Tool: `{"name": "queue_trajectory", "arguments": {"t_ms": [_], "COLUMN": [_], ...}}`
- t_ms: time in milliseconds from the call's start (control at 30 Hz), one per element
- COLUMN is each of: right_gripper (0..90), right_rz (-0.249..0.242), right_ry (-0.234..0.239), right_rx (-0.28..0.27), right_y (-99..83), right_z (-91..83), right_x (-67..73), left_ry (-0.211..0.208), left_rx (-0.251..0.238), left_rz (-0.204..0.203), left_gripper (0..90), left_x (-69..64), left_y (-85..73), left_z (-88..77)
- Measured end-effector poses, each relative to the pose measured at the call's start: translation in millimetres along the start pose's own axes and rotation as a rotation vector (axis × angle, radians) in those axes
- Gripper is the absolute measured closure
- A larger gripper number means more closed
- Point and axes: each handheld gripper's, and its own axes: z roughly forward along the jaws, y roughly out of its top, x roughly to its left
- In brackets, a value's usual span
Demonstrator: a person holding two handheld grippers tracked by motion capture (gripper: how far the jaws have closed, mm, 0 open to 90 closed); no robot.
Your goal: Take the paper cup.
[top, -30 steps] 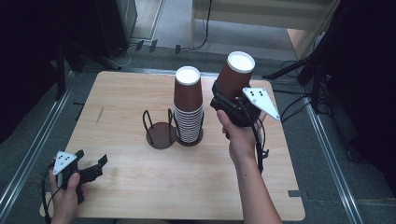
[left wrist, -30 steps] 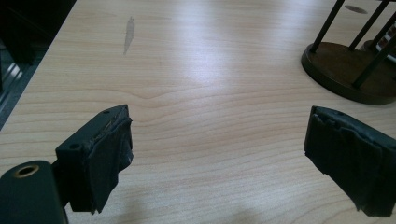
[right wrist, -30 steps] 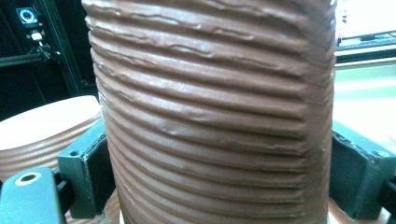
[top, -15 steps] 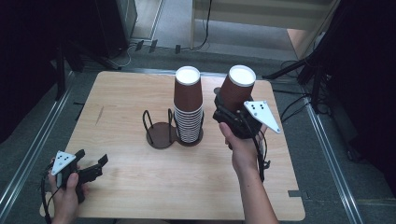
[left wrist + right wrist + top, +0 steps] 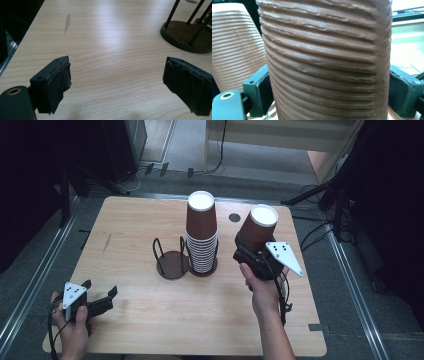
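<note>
Two grippers are over a wooden table (image 5: 150, 320). At the lower left of the high view, the left gripper (image 5: 100, 304) sits low by the near edge of the table. Its jaws are wide apart and nothing is between them. In the left gripper view, the left gripper (image 5: 116, 85) has just bare wood in its gap, and the dark round base of the cup holder (image 5: 186, 37) is in the upper right corner, well away from the jaws.

Near the middle of the high view stands the cup holder (image 5: 172, 262), a dark stand with thin wire posts. Just to its right, touching it, is a tall stack of brown cups (image 5: 201, 237) with a white top.

To the right of the stack, the right gripper (image 5: 247, 252) holds one brown cup (image 5: 259, 227). The cup sticks up and away from the hand, tilted a little to the right, and its white top faces up. It is near the stack but not touching it. In the right gripper view, the brown cup (image 5: 329, 57) is right between the two black jaws, and both pads press on its ribbed sides. The stack of brown cups (image 5: 235, 47) shows at the left, behind the held cup.
</note>
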Motion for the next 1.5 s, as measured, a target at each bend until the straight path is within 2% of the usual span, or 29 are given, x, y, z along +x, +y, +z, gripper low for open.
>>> {"name": "queue_trajectory", "arguments": {"t_ms": [133,367,500,600,1033,1167,1333,1433,1500], "right_gripper": [10.6,10.5,10.5,10.5,10.6,10.5,10.4,10.4,10.3], "right_rz": [0.0,-0.016,-0.022,-0.023,-0.019,-0.007,-0.036,-0.033,-0.062], "right_ry": [-0.004,-0.004,-0.004,-0.006,-0.015,-0.007,0.003,0.011,0.018], "right_rx": [0.007,0.03,0.036,0.041,0.076,0.089,0.119,0.121,0.137], "right_y": [-6.2,-16.3,-21.9,-27.1,-52.1,-59.0,-67.3,-73.4,-76.8], "right_z": [-4.4,-14.1,-20.0,-23.2,-32.2,-34.7,-36.8,-39.2,-38.9], "right_x": [-3.3,-7.9,-11.1,-12.7,-20.5,-20.1,-16.4,-12.5,-8.9], "left_ry": [0.018,-0.013,-0.034,-0.028,-0.101,-0.129,-0.173,-0.205,-0.23], "left_rx": [0.007,-0.012,-0.021,-0.036,-0.082,-0.093,-0.078,-0.071,-0.06], "left_rz": [0.018,0.069,0.079,0.105,0.112,0.139,0.181,0.188,0.193], "left_gripper": [8.5,8.5,8.5,8.5,8.5,8.5,8.4,8.4,8.4], "left_x": [-4.2,-23.3,-32.0,-40.2,-73.2,-85.6,-94.9,-99.4,-103.6], "left_y": [6.9,22.7,30.8,35.3,57.1,60.5,64.2,65.9,66.8], "left_z": [-3.1,-5.5,-5.1,-4.1,2.1,1.3,0.9,0.9,1.1]}}
